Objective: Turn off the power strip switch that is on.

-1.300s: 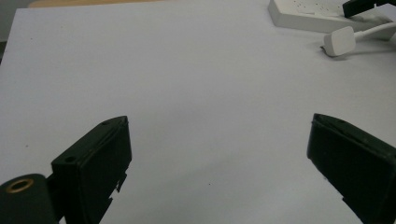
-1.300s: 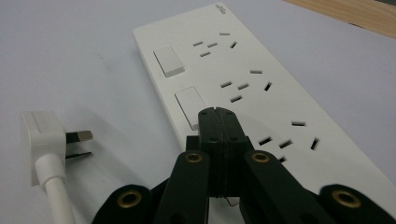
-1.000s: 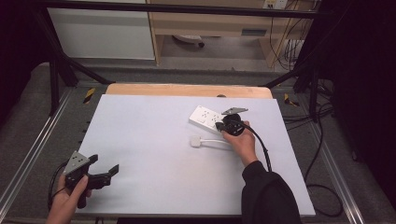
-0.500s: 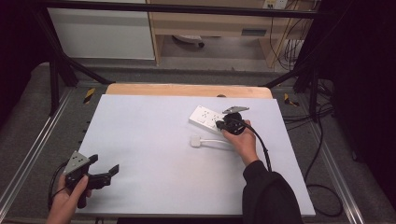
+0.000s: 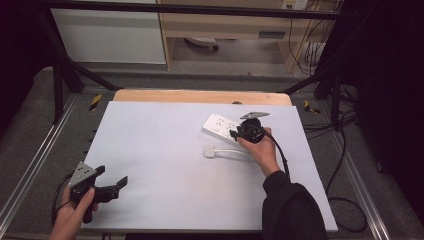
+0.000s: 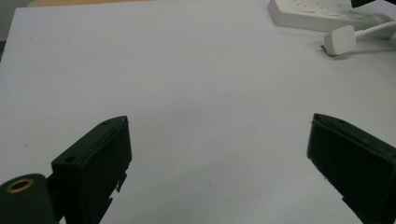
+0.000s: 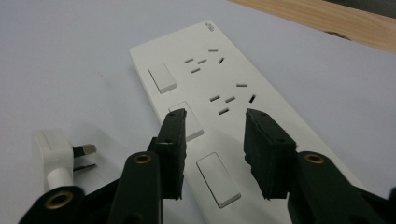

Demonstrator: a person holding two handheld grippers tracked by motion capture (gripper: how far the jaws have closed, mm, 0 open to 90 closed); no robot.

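High view: the right gripper hovers over the white power strip, which lies on the right half of the white table, toward its far edge. Right gripper view shows its jaws parted with nothing between them, poised just above the strip's middle rocker switch (whether a jaw tip touches the strip I cannot tell). A white plug lies just near of the strip, apart from it, its cable running right toward the person's right hand; its prongs are bare. The left gripper rests at the near left corner of the table, well apart from the strip, jaws spread wide and empty, as the left gripper view confirms.
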